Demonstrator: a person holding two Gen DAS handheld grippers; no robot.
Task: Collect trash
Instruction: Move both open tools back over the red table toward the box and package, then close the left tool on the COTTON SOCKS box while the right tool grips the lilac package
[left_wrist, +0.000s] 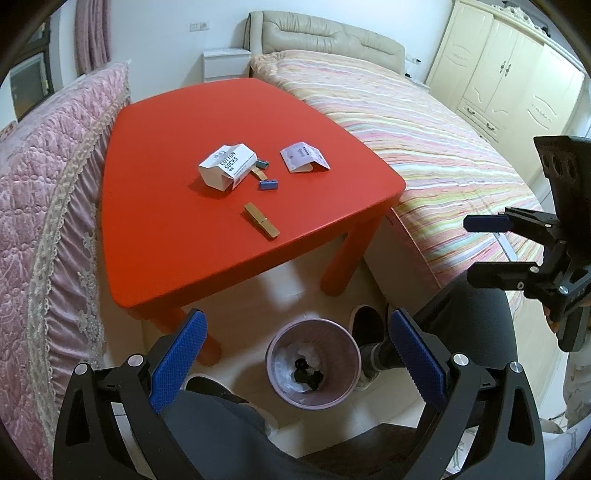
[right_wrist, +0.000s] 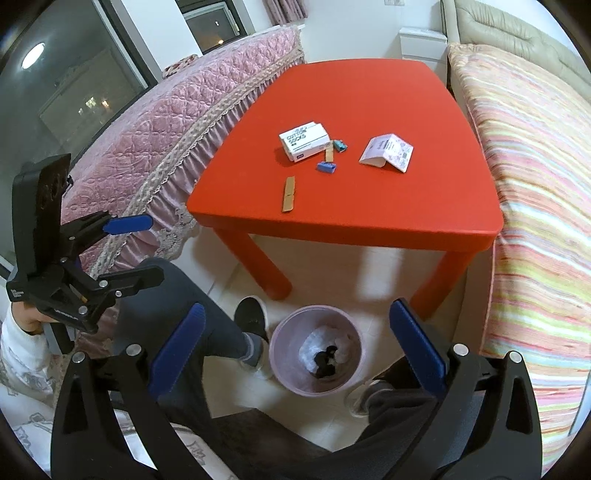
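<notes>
Both tongs, left (left_wrist: 295, 354) and right (right_wrist: 295, 345), hang wide open and empty above the bin (left_wrist: 313, 363), presumably to drop scraps in, while the box (left_wrist: 227, 166), leaflet (left_wrist: 303, 157) and clips (left_wrist: 260, 219) lie ahead on the table (left_wrist: 166, 229).

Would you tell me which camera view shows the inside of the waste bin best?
The right wrist view: the waste bin opens toward it, showing liner and dark scraps. The left wrist view shows the waste bin similarly, slightly smaller.

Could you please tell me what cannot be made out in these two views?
- Trash bin contents: dark and white lumps, too small to identify, both views.
- Small teal item beside the socks box: too small, both views.
- Folded paper's print: too small to read, both views.
</notes>
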